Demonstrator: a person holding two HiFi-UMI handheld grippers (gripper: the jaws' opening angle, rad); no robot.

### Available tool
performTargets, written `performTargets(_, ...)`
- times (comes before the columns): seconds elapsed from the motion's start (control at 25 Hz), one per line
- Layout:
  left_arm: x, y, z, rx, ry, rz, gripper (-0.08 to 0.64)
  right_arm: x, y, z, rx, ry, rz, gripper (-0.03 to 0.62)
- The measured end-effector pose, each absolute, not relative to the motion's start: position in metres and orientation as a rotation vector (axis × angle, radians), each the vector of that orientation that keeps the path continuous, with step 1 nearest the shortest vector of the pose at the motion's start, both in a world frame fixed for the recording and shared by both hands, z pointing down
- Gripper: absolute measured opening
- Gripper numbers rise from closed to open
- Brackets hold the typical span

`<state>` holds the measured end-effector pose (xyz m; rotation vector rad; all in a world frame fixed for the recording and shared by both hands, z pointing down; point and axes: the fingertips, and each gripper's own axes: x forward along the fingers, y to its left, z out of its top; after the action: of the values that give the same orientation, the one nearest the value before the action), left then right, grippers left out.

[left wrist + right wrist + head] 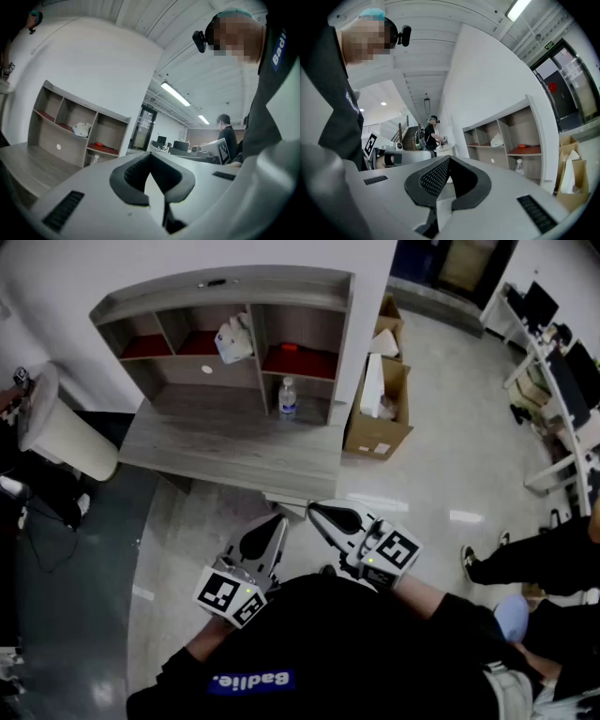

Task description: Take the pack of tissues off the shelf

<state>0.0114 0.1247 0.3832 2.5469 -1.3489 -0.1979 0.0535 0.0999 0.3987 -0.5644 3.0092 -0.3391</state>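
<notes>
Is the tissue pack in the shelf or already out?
In. The pack of tissues sits in the shelf's upper middle compartment, untouched.

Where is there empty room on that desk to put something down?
The grey wooden desktop in front of the grey shelf unit is bare, up to the clear plastic water bottle. The upper middle cubby is crowded by the white tissue pack.

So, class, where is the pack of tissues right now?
In the head view, the pack of tissues sits in the shelf's middle upper compartment, up and left of the water bottle.
</notes>
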Motion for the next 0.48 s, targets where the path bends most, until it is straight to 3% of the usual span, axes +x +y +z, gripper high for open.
performTargets(0.48,0.019,0.1161,0.391,2.531,-1.345,-0.158,0.002,0.0582,0.0926,0.405,-0.532,3.037,-0.366,0.026)
